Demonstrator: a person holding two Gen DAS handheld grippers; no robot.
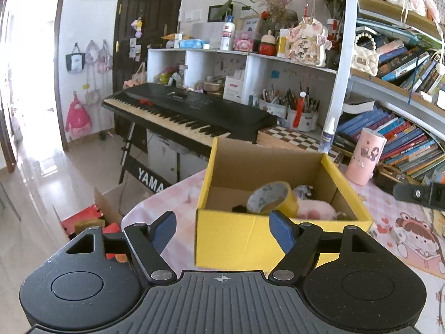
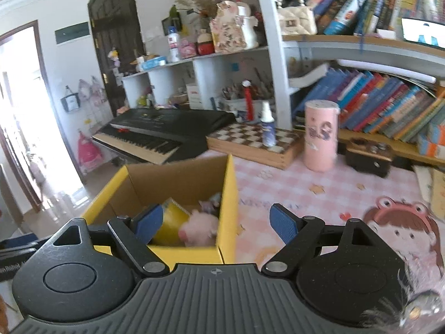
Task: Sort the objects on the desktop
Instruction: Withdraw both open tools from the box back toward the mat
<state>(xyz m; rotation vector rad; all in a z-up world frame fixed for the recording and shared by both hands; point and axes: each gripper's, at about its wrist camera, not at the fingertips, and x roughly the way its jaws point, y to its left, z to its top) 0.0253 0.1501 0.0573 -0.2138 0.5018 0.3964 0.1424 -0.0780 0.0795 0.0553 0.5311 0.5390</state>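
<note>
Left tool (image 1: 222,228) and right tool (image 2: 215,222) both gaped wide, empty. Yellow cardboard box (image 1: 236,239) on pink-checked bench (image 2: 319,186) already held yellow tape roll (image 1: 271,197) and pink plush toy (image 1: 317,208). Pink cylindrical canister (image 2: 321,136) remained on bench; sorting judged partly done.

yellow box (image 1: 244,236), pink checked tablecloth (image 2: 319,183)

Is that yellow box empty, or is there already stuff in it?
Not empty. The open-topped yellow box holds a roll of yellow tape and a pink plush toy; something dark beside them is unclear.

Box (image 1: 250,239) on tabletop (image 1: 389,214) ahead of left fingers (image 1: 164,231), tape roll (image 1: 271,197) and plush toy (image 1: 314,208) inside, keyboard (image 1: 180,111) behind.
</note>
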